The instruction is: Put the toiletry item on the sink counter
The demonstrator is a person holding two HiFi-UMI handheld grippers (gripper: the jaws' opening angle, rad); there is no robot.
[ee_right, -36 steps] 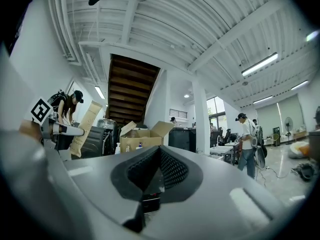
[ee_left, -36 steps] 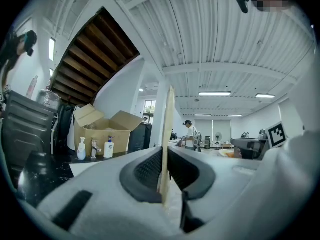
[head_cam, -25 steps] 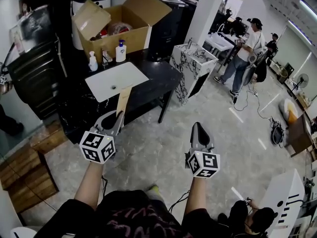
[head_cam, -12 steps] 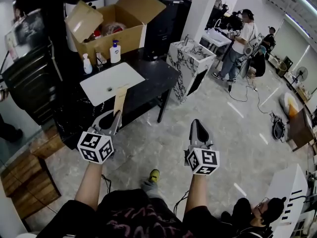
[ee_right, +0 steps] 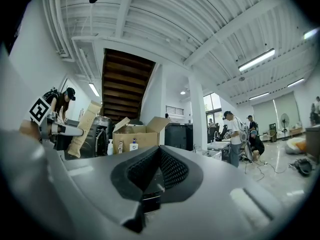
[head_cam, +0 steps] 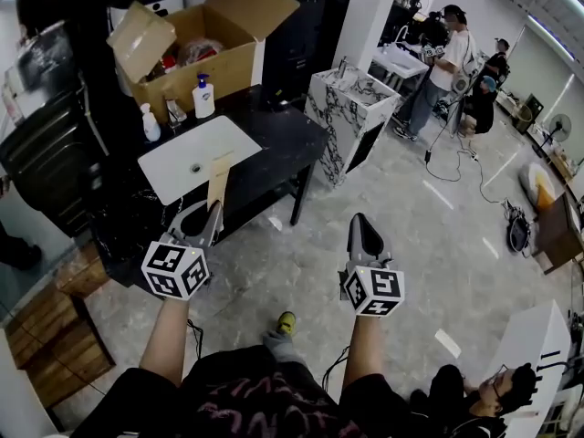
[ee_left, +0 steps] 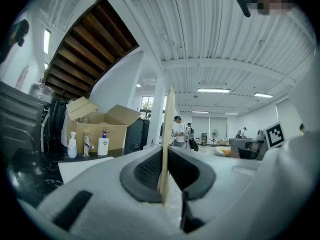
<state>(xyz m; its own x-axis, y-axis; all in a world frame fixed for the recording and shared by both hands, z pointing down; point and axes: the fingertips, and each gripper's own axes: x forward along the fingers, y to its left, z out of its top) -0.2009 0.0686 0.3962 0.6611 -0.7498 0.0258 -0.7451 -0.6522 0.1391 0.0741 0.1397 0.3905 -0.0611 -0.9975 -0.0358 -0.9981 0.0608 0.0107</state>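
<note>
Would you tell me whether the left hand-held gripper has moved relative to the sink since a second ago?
Yes, slightly: the left hand-held gripper, shut on the tan packet, has come closer to the white sink basin.

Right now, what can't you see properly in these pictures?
Cardboard box, head view: its walls and flaps hide most of what's inside.
Packet, left gripper view: held edge-on in the left hand-held gripper, so its face is hidden.
Pump bottle, head view: label too small to read.
</note>
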